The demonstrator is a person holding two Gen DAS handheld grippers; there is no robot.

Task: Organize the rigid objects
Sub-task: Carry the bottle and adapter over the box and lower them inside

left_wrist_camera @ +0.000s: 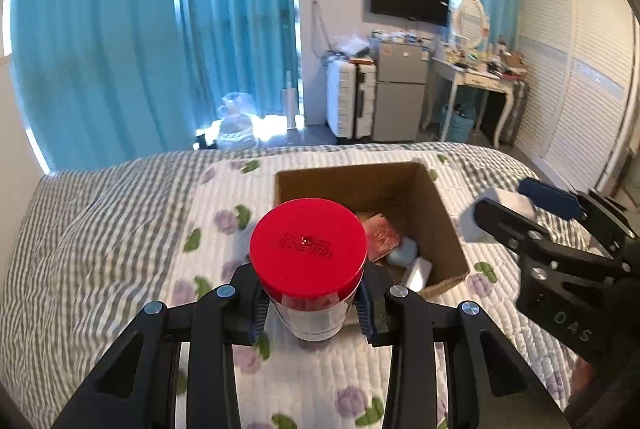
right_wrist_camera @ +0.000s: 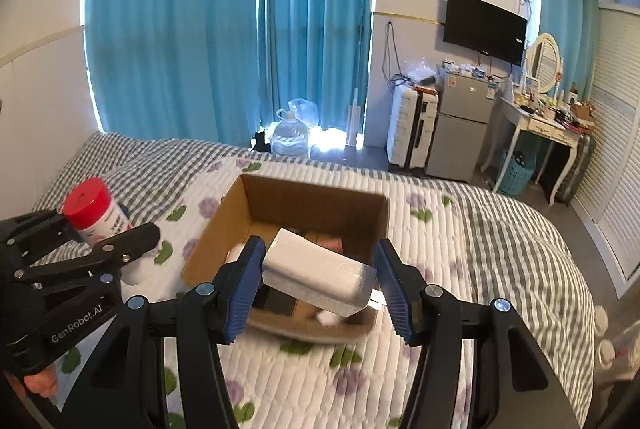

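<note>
Floral quilt (right_wrist_camera: 304, 381), prob. bedroom, blue curtains (right_wrist_camera: 224, 29)

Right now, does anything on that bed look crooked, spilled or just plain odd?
Nothing is spilled or broken. One oddity: the white block sits tilted in the right claw above the cardboard box, touching only one pad, a gap at the other. The red-lidded jar stands upright in the left claw.
</note>
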